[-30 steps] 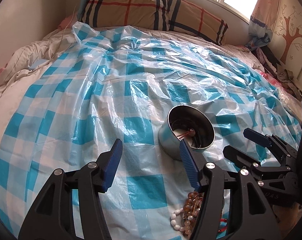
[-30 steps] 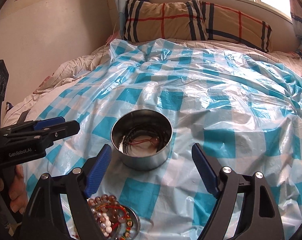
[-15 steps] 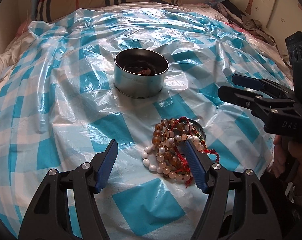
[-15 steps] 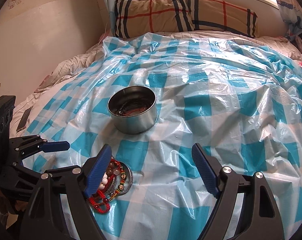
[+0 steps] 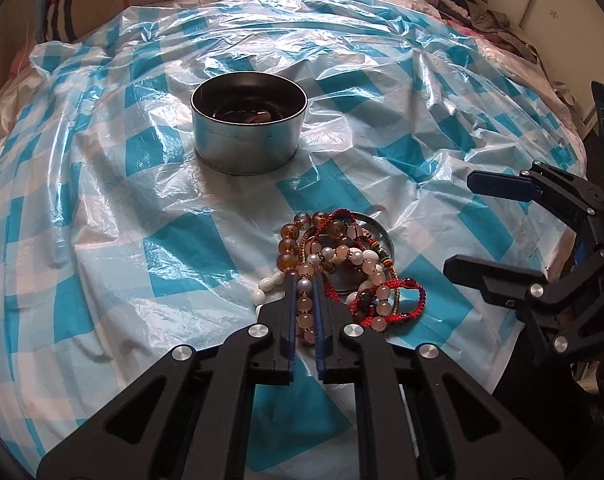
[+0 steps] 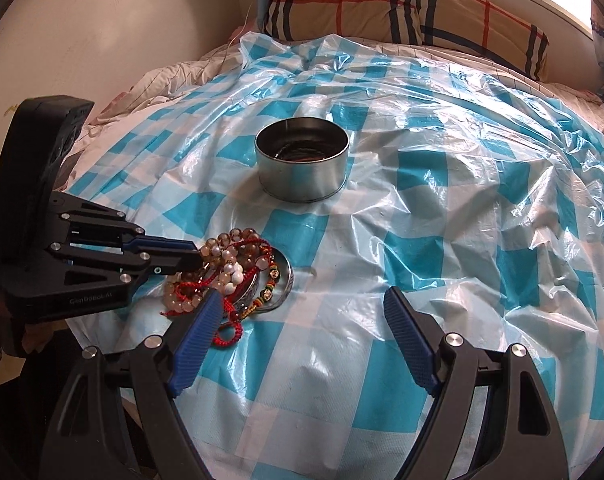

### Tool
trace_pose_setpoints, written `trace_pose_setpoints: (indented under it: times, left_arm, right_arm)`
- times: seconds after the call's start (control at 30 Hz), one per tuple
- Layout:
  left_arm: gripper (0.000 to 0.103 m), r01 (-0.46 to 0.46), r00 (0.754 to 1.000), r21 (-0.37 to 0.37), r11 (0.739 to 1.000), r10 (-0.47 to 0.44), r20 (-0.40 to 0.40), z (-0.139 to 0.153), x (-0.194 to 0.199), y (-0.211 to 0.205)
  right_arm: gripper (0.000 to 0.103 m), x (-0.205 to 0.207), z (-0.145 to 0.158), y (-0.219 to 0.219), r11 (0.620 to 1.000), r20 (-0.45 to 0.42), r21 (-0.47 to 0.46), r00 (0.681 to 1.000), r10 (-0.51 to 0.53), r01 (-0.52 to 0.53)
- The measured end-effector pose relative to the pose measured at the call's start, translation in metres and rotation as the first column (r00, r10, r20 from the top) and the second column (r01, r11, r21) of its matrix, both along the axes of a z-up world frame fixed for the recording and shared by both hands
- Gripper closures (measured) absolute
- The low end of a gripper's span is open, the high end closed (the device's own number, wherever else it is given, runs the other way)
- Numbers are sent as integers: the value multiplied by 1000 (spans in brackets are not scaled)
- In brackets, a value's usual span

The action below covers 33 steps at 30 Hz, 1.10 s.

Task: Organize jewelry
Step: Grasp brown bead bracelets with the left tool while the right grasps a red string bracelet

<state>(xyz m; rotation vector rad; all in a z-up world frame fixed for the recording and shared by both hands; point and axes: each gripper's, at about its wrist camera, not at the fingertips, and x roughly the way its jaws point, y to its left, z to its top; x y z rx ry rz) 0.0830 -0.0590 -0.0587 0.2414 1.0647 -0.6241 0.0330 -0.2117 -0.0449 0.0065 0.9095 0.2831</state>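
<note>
A round metal tin (image 5: 249, 122) stands on the blue-checked plastic sheet (image 5: 102, 208), with jewelry inside; it also shows in the right wrist view (image 6: 302, 168). A pile of bead bracelets and red cords (image 5: 342, 268) lies on a shallow metal lid (image 5: 380, 230), near the bed's front edge. My left gripper (image 5: 304, 284) is shut on a pale bead bracelet (image 5: 305, 308) at the pile's near side; it shows from the side in the right wrist view (image 6: 196, 258). My right gripper (image 6: 302, 304) is open and empty, just right of the pile (image 6: 230, 272).
Plaid pillows (image 6: 402, 12) lie at the head of the bed under a window. A wall (image 6: 102, 32) runs along the left side. Crumpled clothes (image 5: 482, 12) lie at the far right. The right gripper shows at the right edge of the left wrist view (image 5: 502, 232).
My left gripper moved in on the bracelet pile and closed on the pale bead bracelet. Both grippers drew back from the tin toward the bed's front edge.
</note>
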Motion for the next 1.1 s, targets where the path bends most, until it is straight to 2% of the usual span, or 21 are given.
trace_pose_setpoints:
  times: [0.33, 0.5, 0.67, 0.73, 0.77, 0.87, 1.1]
  left_arm:
    - [96, -59, 997, -102, 993, 64, 46, 41, -8, 27]
    - [96, -66, 994, -139, 988, 77, 75, 60, -10, 32]
    - [96, -69, 993, -154, 986, 83, 87, 67, -11, 34]
    - [96, -72, 993, -159, 985, 86, 86, 68, -11, 34]
    - [96, -74, 992, -162, 984, 88, 85, 67, -11, 34]
    - [96, -78, 992, -167, 983, 93, 86, 67, -11, 34]
    - [96, -77, 992, -166, 983, 92, 87, 67, -11, 34]
  right_arm:
    - [24, 0, -3, 29, 990, -30, -46, 991, 134, -135]
    - [53, 4, -11, 40, 980, -70, -49, 980, 187, -190]
    - [56, 15, -23, 41, 979, -138, -20, 971, 196, -201]
    - [71, 16, -25, 43, 976, -157, -21, 965, 211, -217]
    - [84, 14, -25, 45, 974, -158, -24, 963, 220, -227]
    - [94, 9, -21, 44, 976, -135, -24, 968, 210, -216]
    - [94, 2, -3, 22, 988, -52, 101, 991, 123, -117]
